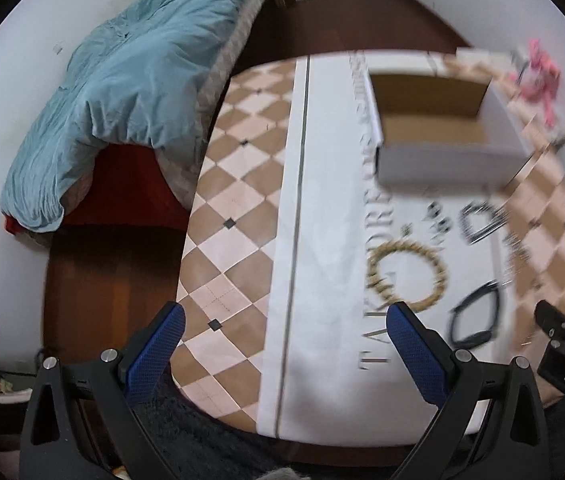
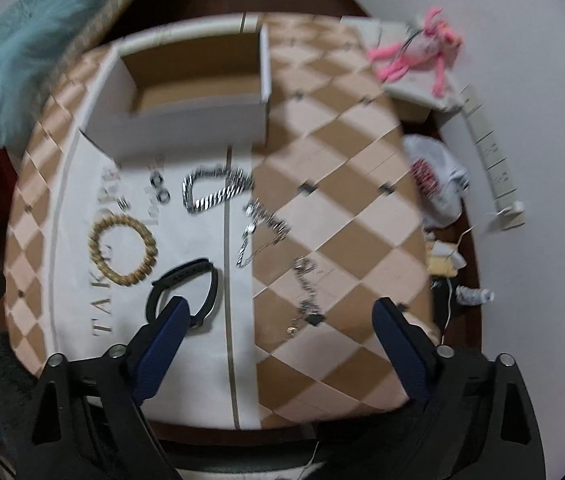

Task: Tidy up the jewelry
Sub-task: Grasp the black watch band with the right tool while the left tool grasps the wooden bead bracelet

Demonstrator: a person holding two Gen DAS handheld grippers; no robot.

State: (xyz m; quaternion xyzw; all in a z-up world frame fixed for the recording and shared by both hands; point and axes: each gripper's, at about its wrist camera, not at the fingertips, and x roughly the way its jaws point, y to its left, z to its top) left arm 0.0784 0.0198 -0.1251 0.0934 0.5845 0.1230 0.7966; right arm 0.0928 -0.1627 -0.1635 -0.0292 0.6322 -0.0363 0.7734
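Observation:
Jewelry lies on a checkered table with a white cloth. A gold beaded bracelet, a black band, a silver chain bracelet, small earrings and thin silver chains lie in front of an open white cardboard box. My left gripper is open and empty above the table's left part. My right gripper is open and empty above the near edge, its left finger over the black band.
A bed with a blue blanket stands left of the table. A pink plush toy, a white plastic bag and a power strip lie at the right by the wall. Dark wooden floor surrounds the table.

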